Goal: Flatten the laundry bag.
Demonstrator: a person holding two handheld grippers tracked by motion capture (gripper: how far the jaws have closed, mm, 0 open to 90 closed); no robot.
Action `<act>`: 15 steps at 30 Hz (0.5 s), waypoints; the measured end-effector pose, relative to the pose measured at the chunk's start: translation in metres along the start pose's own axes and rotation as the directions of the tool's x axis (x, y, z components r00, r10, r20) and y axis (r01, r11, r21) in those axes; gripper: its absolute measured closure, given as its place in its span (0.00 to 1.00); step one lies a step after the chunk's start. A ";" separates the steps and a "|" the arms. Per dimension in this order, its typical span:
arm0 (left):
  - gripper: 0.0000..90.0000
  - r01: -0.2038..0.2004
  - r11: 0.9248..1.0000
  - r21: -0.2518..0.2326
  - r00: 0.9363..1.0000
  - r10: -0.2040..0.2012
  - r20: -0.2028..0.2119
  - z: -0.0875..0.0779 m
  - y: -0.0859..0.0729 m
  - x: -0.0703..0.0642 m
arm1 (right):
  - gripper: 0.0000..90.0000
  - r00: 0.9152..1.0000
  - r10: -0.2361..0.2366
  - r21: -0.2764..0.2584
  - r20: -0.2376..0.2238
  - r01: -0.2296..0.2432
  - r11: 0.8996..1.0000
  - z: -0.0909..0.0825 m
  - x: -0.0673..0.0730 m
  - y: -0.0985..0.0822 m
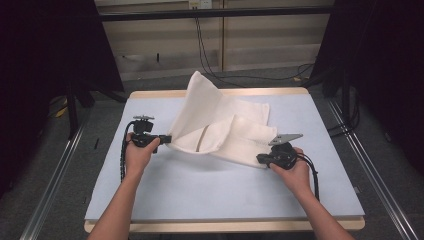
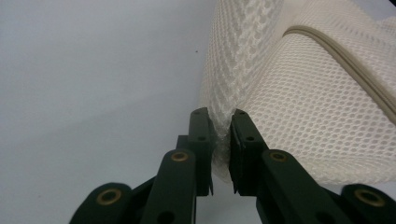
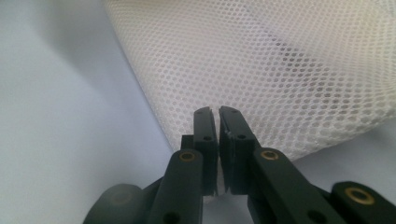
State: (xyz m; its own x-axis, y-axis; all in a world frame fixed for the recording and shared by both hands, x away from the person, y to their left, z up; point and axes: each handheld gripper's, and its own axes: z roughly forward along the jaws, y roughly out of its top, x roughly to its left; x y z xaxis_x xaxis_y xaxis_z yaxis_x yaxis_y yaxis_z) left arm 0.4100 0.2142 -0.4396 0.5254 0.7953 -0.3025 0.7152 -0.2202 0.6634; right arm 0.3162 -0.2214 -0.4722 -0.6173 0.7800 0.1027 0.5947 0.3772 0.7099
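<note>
White mesh, a laundry-bag-type cloth (image 1: 220, 127), lies crumpled across the middle of the pale blue table top (image 1: 200, 190) in the high view; one flap stands up toward the far edge, the rest is folded over itself w/ a zip seam showing; left gripper (image 1: 167, 139) sits at the bag's near-left edge, right gripper (image 1: 260, 160) at its near-right corner, each held in a hand coming in from the bottom.

Left gripper view: left gripper (image 2: 220, 122) is clamped on a bunched fold of the mesh, fabric squeezed between the black jaws, zip seam (image 2: 345, 56) running just above-right; grip looks thin, only the pinched edge is caught, so a hard tug could let the weave slide out, or stretch/snag the holes on the jaw tips.

Right gripper view: right gripper (image 3: 218, 119) has its jaws nearly together w/ just a slit between them; mesh lies right behind the tips, but I can't tell whether an edge is really pinched; no fabric clearly shows in the slit.

Risks, as I judge them: if the right side has no real hold, lifting or spreading would drag the bag from the left only; it'd swing, twist, and the standing flap would flop over, leaving a worse tangle; pulling both ends apart too fast could pop the left pinch; the zip could also catch on a fold.
</note>
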 end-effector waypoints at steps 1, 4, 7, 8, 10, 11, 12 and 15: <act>0.90 0.000 1.000 0.000 1.000 0.000 0.000 0.000 0.000 0.000 | 0.94 1.000 0.002 -0.003 -0.003 -0.002 1.000 -0.001 0.000 0.000; 0.89 0.006 1.000 0.016 1.000 -0.006 -0.011 0.001 -0.002 0.006 | 0.92 1.000 0.002 -0.009 0.002 -0.002 1.000 -0.002 -0.002 0.000; 0.89 0.014 1.000 0.021 1.000 -0.013 -0.017 0.002 -0.003 0.009 | 0.89 1.000 0.007 -0.015 0.007 -0.007 1.000 -0.003 -0.003 0.000; 0.89 0.019 1.000 0.023 1.000 -0.018 -0.022 0.002 -0.004 0.010 | 0.88 1.000 0.012 -0.016 0.008 -0.011 1.000 -0.004 -0.003 0.000; 0.90 0.022 0.999 0.030 0.999 -0.021 -0.027 0.002 -0.005 0.013 | 0.85 1.000 0.015 -0.022 0.007 -0.015 1.000 -0.005 -0.004 0.001; 0.89 0.032 0.999 0.023 0.999 -0.031 -0.022 0.003 -0.007 0.014 | 0.84 1.000 0.025 -0.017 0.016 -0.025 1.000 -0.005 -0.004 0.001; 0.89 0.034 0.999 0.025 0.999 -0.034 -0.026 0.004 -0.008 0.015 | 0.84 1.000 0.025 -0.017 0.016 -0.025 1.000 -0.005 -0.004 0.001; 0.88 0.051 0.998 0.027 0.998 -0.050 -0.030 0.006 -0.014 0.019 | 0.79 0.999 0.051 -0.036 0.014 -0.050 0.998 -0.007 -0.008 0.002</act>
State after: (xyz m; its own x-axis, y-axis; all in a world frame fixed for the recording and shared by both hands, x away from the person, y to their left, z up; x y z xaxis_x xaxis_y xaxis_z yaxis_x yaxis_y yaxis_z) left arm 0.4126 0.2288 -0.4581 0.4747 0.8220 -0.3146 0.7531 -0.1943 0.6286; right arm 0.3182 -0.2302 -0.4669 -0.5794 0.8048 0.1290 0.6061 0.3197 0.7283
